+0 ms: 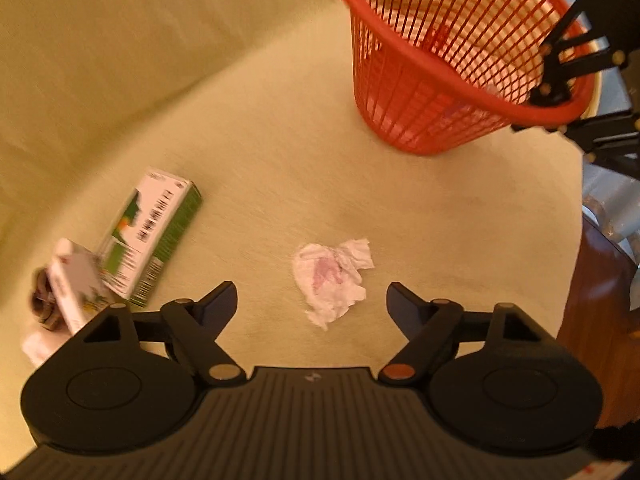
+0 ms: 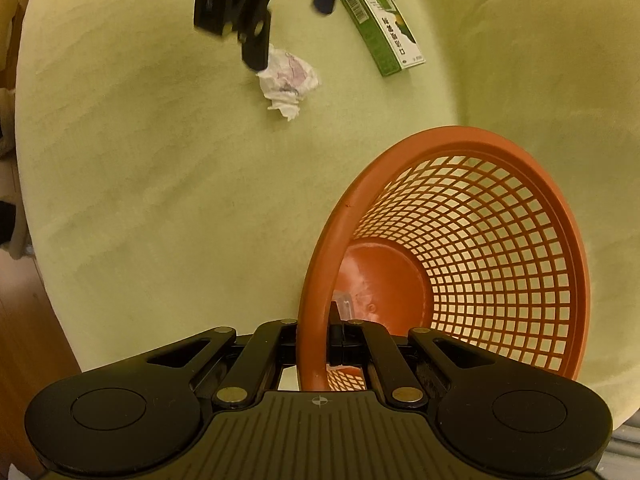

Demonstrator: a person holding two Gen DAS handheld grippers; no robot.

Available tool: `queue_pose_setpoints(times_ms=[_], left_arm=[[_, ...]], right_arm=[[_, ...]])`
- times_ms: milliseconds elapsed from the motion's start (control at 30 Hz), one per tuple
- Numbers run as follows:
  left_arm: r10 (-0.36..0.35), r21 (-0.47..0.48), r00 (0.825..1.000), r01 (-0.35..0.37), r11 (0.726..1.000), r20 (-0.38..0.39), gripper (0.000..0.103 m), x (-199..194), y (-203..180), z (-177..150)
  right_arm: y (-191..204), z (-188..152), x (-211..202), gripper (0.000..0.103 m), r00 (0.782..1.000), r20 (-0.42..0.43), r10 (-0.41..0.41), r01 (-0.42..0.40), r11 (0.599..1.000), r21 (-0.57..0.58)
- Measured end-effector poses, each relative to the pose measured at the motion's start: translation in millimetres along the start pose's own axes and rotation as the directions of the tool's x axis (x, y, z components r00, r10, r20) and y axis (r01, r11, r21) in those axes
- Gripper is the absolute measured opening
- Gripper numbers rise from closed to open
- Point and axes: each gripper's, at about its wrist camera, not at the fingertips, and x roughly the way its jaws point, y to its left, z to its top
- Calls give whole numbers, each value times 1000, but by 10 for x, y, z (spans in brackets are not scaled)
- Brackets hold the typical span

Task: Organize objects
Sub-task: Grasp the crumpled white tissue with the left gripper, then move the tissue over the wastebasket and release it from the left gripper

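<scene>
Left wrist view: the left hand-held gripper point(image 1: 312, 300) hangs with jaws spread and nothing gripped; the crumpled tissue point(image 1: 332, 278) lies between and just ahead of its fingertips on the yellow-green cushion point(image 1: 260, 152), apart from both. Its long axis runs from near the gripper up toward the basket point(image 1: 452, 60) at the cushion's far right edge. A green box point(image 1: 154, 236) lies left, lengthwise away from the camera, leaning on a white box point(image 1: 74, 288).

Right wrist view: the right hand-held gripper point(image 2: 334, 336) is clenched on the basket's near rim point(image 2: 316, 280); the basket tilts, mouth toward the camera. The tissue point(image 2: 288, 80) sits far off, one left finger point(image 2: 256, 46) just beside it.
</scene>
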Motion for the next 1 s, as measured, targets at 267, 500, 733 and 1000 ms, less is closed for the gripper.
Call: queue_pose_setpoints(times_ms=[267, 500, 733, 1000], left_arm=[[-2, -87, 1000, -1, 996, -28, 59, 289, -27, 26], [-3, -85, 997, -4, 996, -81, 47, 450, 19, 38], [-4, -82, 996, -3, 997, -94, 26, 418, -14, 32], [-2, -70, 999, -2, 998, -49, 25, 29, 9, 81]], right_arm=[[-3, 75, 28, 0, 1000, -2, -2, 2, 1000, -14], [76, 12, 37, 0, 1000, -7, -14, 13, 1000, -24], [72, 15, 31, 0, 1000, -12, -5, 5, 1000, -14], [54, 79, 32, 0, 1000, -15, -4, 4, 1000, -17]])
